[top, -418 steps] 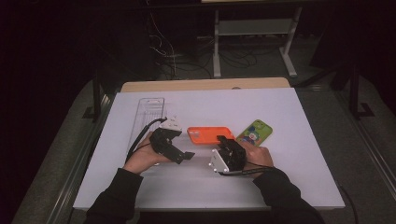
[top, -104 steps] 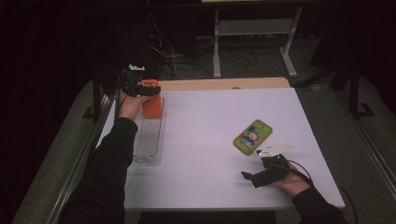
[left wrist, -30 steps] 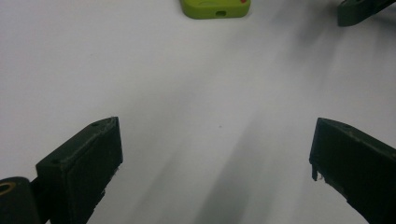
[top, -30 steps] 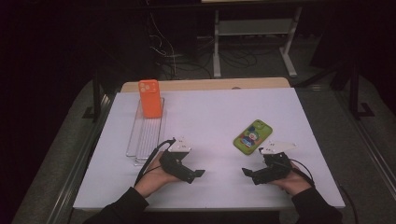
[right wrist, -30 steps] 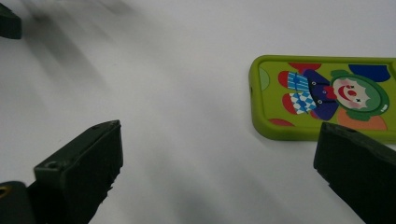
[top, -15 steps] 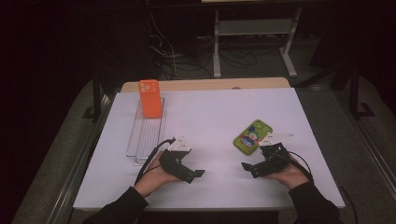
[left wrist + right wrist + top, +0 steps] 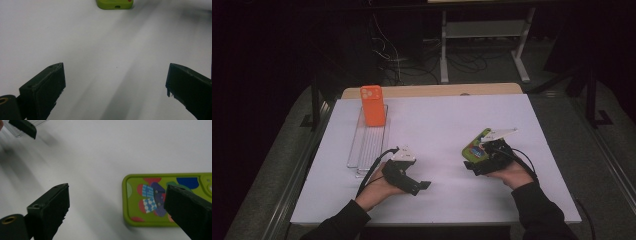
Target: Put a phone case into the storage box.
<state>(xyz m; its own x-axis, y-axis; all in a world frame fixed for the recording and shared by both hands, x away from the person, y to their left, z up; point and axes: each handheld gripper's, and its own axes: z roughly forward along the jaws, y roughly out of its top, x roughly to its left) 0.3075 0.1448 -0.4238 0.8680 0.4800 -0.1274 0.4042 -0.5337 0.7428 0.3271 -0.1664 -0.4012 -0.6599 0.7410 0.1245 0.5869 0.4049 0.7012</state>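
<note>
While our right tongs (image 7: 476, 165) hover wide open over the green phone case (image 7: 475, 148), nothing is gripped yet; their jaws have just been closing a little, with one jaw above the case's near end and bare tabletop (image 7: 437, 120) between them. The case lies flat, right of centre. Left tongs (image 7: 424, 185) rest low on the tabletop, open and empty. To do this well, we judge: shift right so both jaws straddle the case's short width, come down level, pinch the rim, not the printed face. The right gripper view shows the case's coloured pattern (image 7: 152, 195) and a jaw overlapping it. The high view adds the orange phone case (image 7: 372, 105) standing in the clear rack (image 7: 368, 145), well apart.
</note>
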